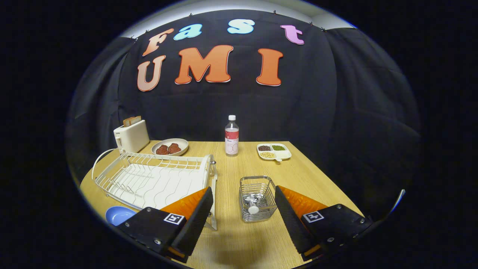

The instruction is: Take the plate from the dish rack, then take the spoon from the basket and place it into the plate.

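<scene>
My gripper (243, 194) hangs open above the wooden table (231, 239), nothing between its fingers. A blue plate (118, 215) lies flat on the table by the near corner of the white wire dish rack (153, 179), just left of my left finger and partly hidden by it. The rack holds no dishes. A small metal wire basket (257, 198) stands just ahead, close to my right fingertip. The spoon (253, 206) rests inside it, pale handle end up.
At the back left stand a white toaster (131, 136) with bread in it and a plate of brown food (170, 147). A bottle (231, 136) stands at the back middle, and a divided tray of beans (273, 151) at the back right.
</scene>
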Demonstrator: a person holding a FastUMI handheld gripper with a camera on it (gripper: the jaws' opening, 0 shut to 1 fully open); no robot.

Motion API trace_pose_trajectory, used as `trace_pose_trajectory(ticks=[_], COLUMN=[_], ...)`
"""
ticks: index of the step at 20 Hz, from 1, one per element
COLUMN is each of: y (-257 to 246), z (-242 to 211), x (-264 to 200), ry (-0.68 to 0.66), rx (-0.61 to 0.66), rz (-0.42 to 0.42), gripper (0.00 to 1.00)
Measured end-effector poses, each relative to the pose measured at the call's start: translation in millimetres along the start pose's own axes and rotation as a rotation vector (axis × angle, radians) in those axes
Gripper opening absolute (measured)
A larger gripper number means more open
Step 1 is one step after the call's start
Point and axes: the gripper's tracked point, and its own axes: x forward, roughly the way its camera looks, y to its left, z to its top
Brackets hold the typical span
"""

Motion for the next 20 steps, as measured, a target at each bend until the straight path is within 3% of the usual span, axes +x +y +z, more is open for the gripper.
trace_pose_trajectory(ticks=[2,3,6,11,20], y=[-5.2,-7.1,-12.0,-16.9,-12.5], z=[-7.1,-10.0,-24.2,-23.8,20.4], x=[10.1,15.0,24.5,26.9,-15.0], ry=[0.009,0.012,0.05,0.044,-0.02], rx=[-0.008,-0.015,-0.027,-0.017,-0.032], rz=[-0.003,-0.003,-0.01,-0.003,-0.019], gripper=[0.9,0.78,0.61,0.12,0.08])
